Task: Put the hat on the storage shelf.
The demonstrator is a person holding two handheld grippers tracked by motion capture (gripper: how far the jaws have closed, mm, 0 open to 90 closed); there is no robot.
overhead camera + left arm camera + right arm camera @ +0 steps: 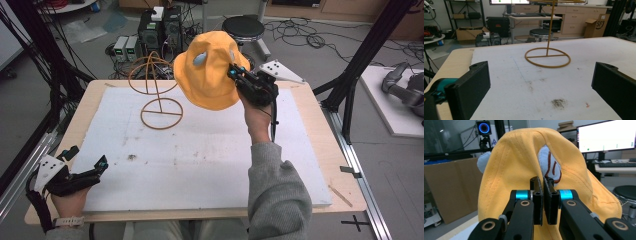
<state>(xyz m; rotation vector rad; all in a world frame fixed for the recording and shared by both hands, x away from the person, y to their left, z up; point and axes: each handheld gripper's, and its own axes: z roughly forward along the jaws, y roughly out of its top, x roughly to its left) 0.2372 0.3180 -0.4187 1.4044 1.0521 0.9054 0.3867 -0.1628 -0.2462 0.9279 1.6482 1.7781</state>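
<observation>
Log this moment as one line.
right gripper: shut on yellow hat, lifted | left gripper: open, idle | wire hat stand: bare

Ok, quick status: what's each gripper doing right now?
Left gripper: open, holding nothing, low at the table's near left corner.
Right gripper: jaws shut on the yellow hat, held up in the air.

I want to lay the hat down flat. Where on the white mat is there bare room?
The white mat is bare between the wire stand and the near edge, and rightward below the yellow hat. It is crowded at the far left by the stand and at the near-left corner by the left gripper.
</observation>
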